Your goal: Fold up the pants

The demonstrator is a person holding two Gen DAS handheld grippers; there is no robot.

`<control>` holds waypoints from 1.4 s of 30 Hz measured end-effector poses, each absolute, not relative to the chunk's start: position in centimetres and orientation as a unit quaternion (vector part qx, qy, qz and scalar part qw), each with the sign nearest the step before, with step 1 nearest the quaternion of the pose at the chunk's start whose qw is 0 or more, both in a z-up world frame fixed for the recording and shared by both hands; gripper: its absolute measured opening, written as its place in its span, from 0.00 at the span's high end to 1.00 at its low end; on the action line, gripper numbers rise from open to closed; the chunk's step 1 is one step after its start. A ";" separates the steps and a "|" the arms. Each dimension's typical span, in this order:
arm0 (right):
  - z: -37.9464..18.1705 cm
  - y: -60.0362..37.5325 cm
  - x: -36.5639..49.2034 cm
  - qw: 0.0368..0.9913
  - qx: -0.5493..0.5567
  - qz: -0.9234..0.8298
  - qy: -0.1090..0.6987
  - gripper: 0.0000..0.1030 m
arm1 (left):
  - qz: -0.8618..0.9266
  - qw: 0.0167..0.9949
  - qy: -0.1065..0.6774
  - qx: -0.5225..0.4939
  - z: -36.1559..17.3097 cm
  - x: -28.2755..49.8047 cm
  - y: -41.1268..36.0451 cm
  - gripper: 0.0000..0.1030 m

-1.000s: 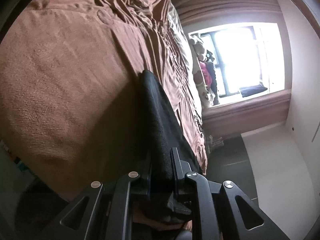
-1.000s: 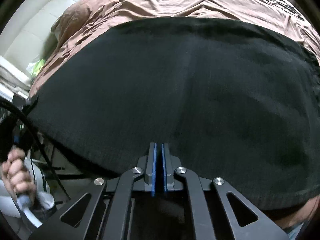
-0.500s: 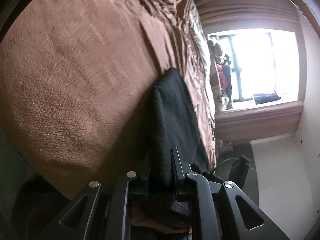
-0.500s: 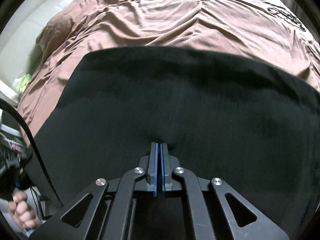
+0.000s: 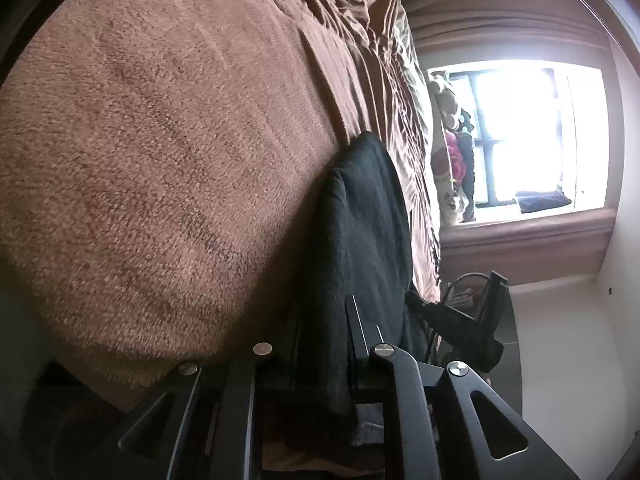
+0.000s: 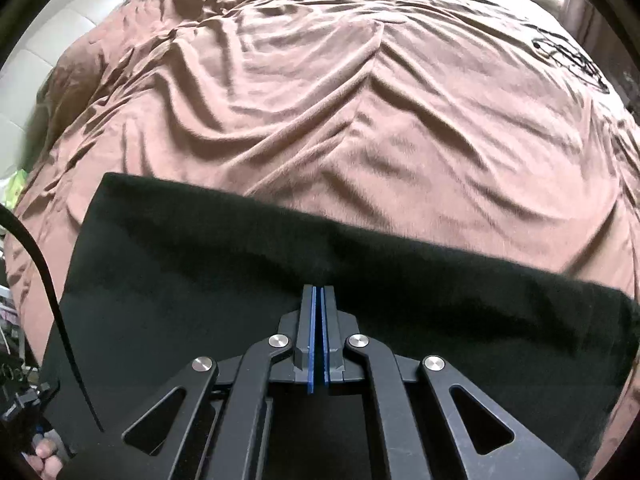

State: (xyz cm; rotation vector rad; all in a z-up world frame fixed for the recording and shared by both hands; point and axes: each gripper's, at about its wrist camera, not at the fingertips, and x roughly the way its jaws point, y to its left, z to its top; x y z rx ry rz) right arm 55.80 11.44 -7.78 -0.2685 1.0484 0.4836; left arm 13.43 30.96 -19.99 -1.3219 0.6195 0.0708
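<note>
The black pants (image 6: 200,280) lie spread across the near part of the brown bed cover (image 6: 340,100), their far edge running left to right. My right gripper (image 6: 318,290) is shut, blue pads together, tips down over the middle of the pants; no cloth shows between the pads. In the left wrist view the pants (image 5: 360,220) run edge-on away from my left gripper (image 5: 326,312), which is shut on a thick bunch of them at the near left corner, close above the fuzzy cover (image 5: 160,160).
A bright window (image 5: 520,132) with soft toys (image 5: 452,140) on its sill lies beyond the bed's far side. A black device with a cable (image 5: 464,320) sits just right of the held pants. A person's fingers (image 6: 44,456) and a black cable (image 6: 48,280) are at the lower left.
My right gripper has travelled forward over the pants, so their far edge is much nearer its tips and more bed cover shows. The left gripper sank slightly with the cloth still clamped.
</note>
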 end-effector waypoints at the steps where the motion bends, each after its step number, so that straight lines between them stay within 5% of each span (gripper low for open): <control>1: -7.8 11.8 55.9 0.830 -0.131 0.227 0.492 1.00 | 0.032 0.744 0.281 -0.606 -20.1 13.5 31.0 0.84; 24: -3.7 4.2 48.5 0.837 -0.054 0.279 0.467 0.99 | -0.041 0.805 0.237 -0.542 -10.4 16.2 26.7 0.88; 26: -2.8 2.3 47.5 0.839 -0.041 0.290 0.458 0.94 | -0.049 0.810 0.235 -0.535 -9.2 16.9 25.9 0.88; 30: -1.0 -1.5 45.6 0.846 -0.015 0.307 0.435 0.39 | -0.062 0.820 0.234 -0.518 -7.0 18.0 24.5 0.88; 31: -0.5 -2.4 45.1 0.850 -0.008 0.308 0.426 0.35 | -0.066 0.823 0.233 -0.514 -6.5 18.3 24.1 0.88; 42: 1.6 -13.3 41.5 0.862 0.064 0.313 0.394 0.35 | -0.124 0.846 0.246 -0.456 -1.1 22.7 17.7 0.88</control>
